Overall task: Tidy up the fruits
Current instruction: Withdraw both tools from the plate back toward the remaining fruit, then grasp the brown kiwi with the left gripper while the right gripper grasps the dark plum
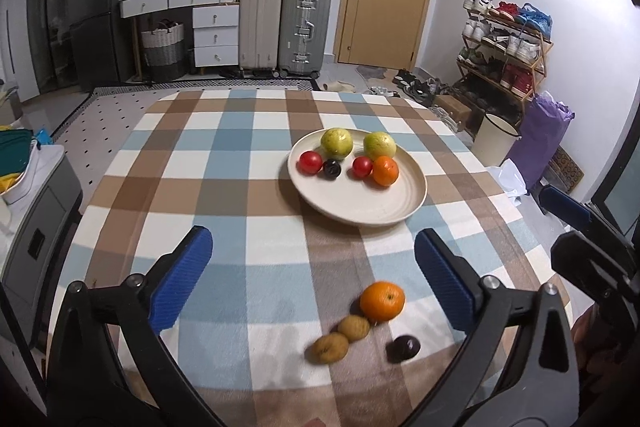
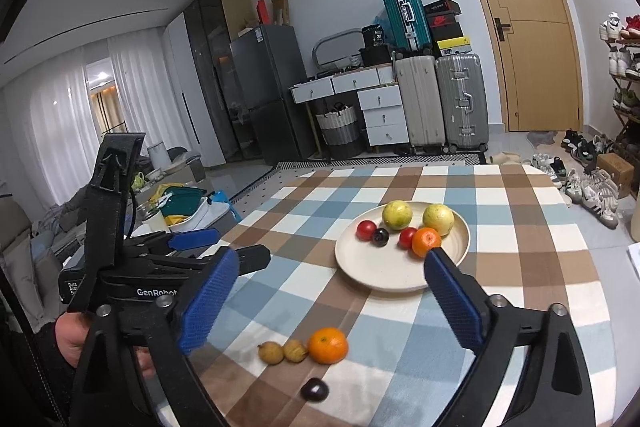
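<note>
A cream plate [image 1: 384, 211] [image 2: 360, 267] on the checked tablecloth holds two green guavas [image 1: 337, 143] [image 2: 397, 214], two red tomatoes [image 1: 311, 162] [image 2: 366, 229], a dark plum [image 1: 332, 169] [image 2: 380, 236] and an orange [image 1: 385, 170] [image 2: 426, 241]. On the cloth nearer me lie a second orange [image 1: 382, 300] [image 2: 328, 345], two small brown fruits [image 1: 354, 327] [image 2: 295, 350] and another dark plum [image 1: 403, 347] [image 2: 315, 389]. My left gripper [image 1: 312, 247] stands open with nothing between its blue pads. My right gripper [image 2: 332, 273] is open and empty too.
The table [image 1: 192, 155] drops off at its left and far edges. A grey box with bowls [image 1: 36, 195] stands at the left. Suitcases [image 1: 304, 27], drawers, a fridge, a door and a shoe rack [image 1: 508, 43] line the room. A white bin [image 1: 496, 139] stands at the right.
</note>
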A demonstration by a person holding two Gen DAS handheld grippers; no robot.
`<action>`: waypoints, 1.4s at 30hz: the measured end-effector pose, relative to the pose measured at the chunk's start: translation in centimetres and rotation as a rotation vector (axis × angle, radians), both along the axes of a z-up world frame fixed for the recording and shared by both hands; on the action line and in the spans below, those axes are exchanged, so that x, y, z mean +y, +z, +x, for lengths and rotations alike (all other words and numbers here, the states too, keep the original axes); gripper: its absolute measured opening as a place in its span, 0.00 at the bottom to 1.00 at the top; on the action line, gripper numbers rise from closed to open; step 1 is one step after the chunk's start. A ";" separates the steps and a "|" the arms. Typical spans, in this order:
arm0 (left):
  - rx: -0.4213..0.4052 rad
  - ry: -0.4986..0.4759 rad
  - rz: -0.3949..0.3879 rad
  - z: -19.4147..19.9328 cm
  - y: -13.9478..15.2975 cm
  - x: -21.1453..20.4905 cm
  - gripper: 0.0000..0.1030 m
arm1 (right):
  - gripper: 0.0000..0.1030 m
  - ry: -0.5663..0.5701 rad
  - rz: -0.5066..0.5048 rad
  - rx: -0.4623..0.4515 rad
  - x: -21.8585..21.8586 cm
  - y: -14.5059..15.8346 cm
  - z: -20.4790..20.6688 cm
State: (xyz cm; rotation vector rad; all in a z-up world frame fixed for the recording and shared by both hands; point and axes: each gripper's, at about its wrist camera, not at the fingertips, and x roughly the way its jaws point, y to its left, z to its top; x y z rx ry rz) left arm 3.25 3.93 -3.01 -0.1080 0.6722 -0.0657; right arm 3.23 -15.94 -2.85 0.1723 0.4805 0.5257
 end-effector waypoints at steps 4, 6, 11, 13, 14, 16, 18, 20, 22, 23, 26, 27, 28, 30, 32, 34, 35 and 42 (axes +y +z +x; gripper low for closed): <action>-0.009 0.015 0.008 -1.9 -0.8 0.5 0.99 | 0.95 0.012 -0.001 0.018 0.4 -0.7 -1.1; -0.008 0.018 0.015 -2.8 -1.3 0.8 0.99 | 0.96 0.013 -0.002 0.023 0.6 -0.9 -1.5; -0.013 0.028 0.032 -3.8 -2.0 1.0 0.99 | 0.96 0.002 -0.007 0.034 0.9 -1.6 -2.1; -0.012 0.033 0.023 -4.1 -2.3 1.1 0.99 | 0.96 0.005 -0.005 0.046 0.9 -2.0 -2.2; -0.009 0.035 0.019 -4.2 -2.6 1.1 0.99 | 0.96 0.009 -0.007 0.054 1.0 -2.3 -2.2; 0.001 0.039 0.016 -4.2 -3.1 1.1 0.99 | 0.96 0.013 -0.016 0.065 1.2 -2.8 -2.3; 0.019 0.036 0.009 -4.2 -3.8 1.0 0.99 | 0.96 0.016 -0.022 0.080 1.2 -3.3 -2.3; 0.029 0.039 0.008 -4.2 -4.4 1.0 0.99 | 0.96 0.021 -0.021 0.099 1.3 -3.9 -2.3; 0.035 0.042 0.001 -4.3 -5.0 0.9 0.99 | 0.96 0.026 -0.025 0.115 1.3 -4.5 -2.2; 0.037 0.045 -0.002 -4.3 -5.3 0.9 0.99 | 0.96 0.029 -0.027 0.124 1.4 -4.8 -2.2; 0.054 0.052 -0.014 -4.4 -6.5 1.1 0.99 | 0.96 0.042 -0.033 0.150 1.6 -5.8 -2.1; 0.061 0.054 -0.014 -4.4 -6.8 1.1 0.99 | 0.96 0.043 -0.038 0.158 1.7 -6.1 -2.0; 0.068 0.056 -0.013 -4.3 -7.2 1.2 0.99 | 0.96 0.045 -0.043 0.169 1.8 -6.5 -1.9; 0.076 0.063 -0.015 -4.3 -7.8 1.4 0.99 | 0.96 0.054 -0.050 0.189 2.0 -7.2 -1.8; 0.083 0.073 -0.020 -4.3 -8.4 1.7 0.99 | 0.96 0.059 -0.060 0.208 2.3 -7.8 -1.6; 0.092 0.083 -0.027 -4.3 -8.9 2.1 0.99 | 0.96 0.064 -0.068 0.227 2.5 -8.5 -1.5; 0.095 0.085 -0.031 -4.3 -9.1 2.3 0.99 | 0.96 0.067 -0.073 0.240 2.6 -8.8 -1.3; 0.104 0.093 -0.044 -4.6 -9.9 2.9 0.99 | 0.96 0.094 -0.113 0.297 3.6 -10.1 -0.7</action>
